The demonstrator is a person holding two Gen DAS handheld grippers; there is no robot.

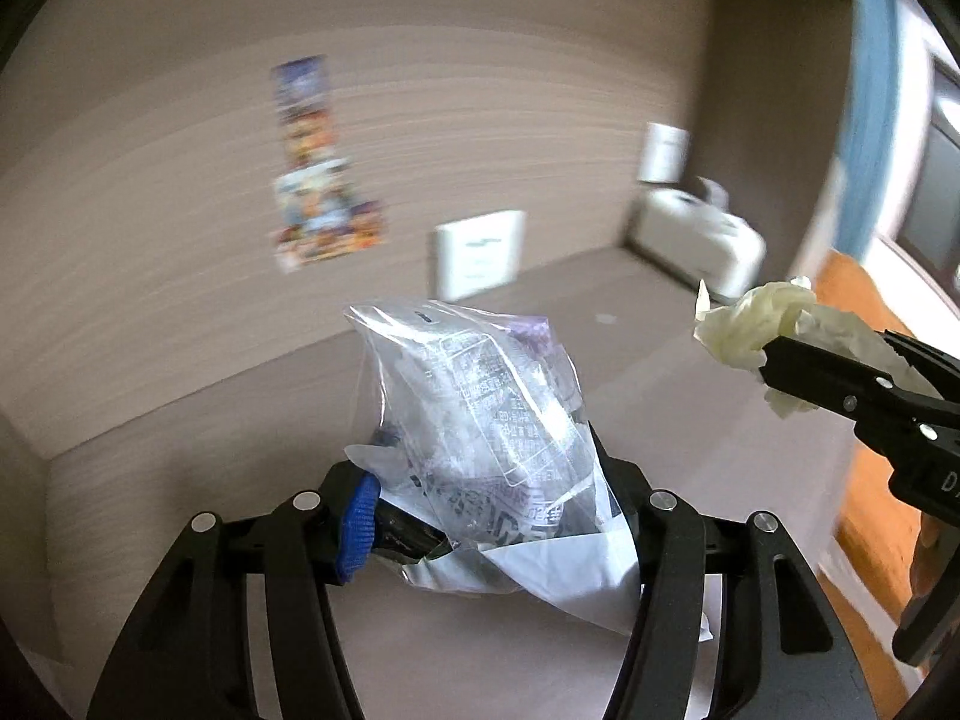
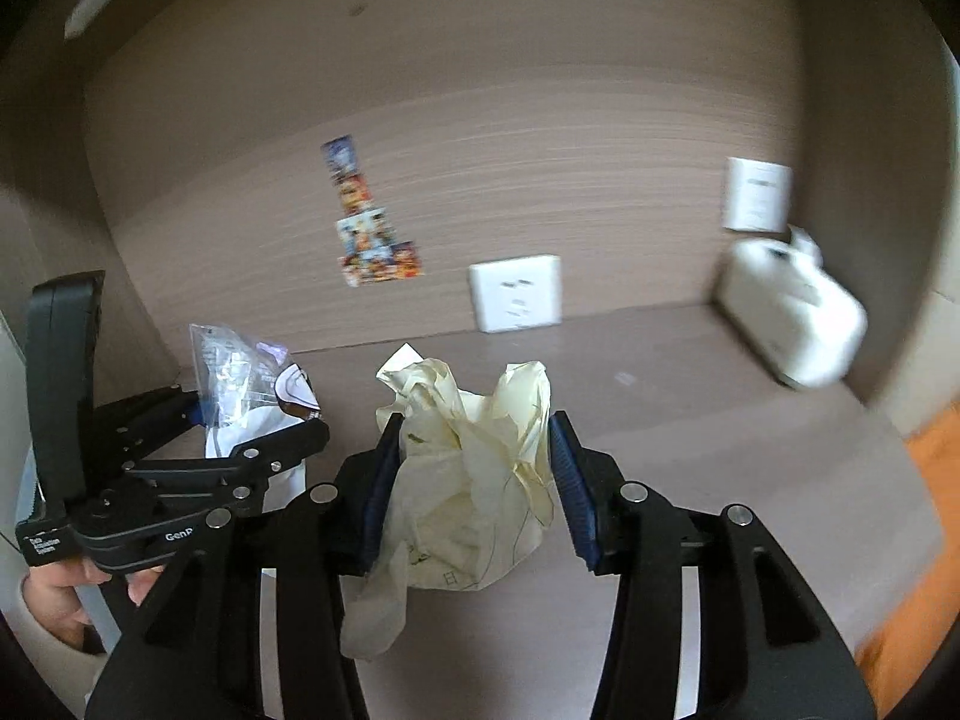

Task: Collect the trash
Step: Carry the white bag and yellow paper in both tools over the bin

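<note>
The left gripper (image 2: 258,420) body shows white letters "GenR", cut off by the near arm. Print on the clear bag (image 1: 480,420) and the small label beside the letters is too blurred to read.

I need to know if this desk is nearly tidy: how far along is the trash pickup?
Done: both pieces are picked up off the desk. In hand: the left gripper clamps the plastic wrapper, and the right gripper clamps the crumpled paper. Left: dropping both in a bin, which is not in view.
</note>
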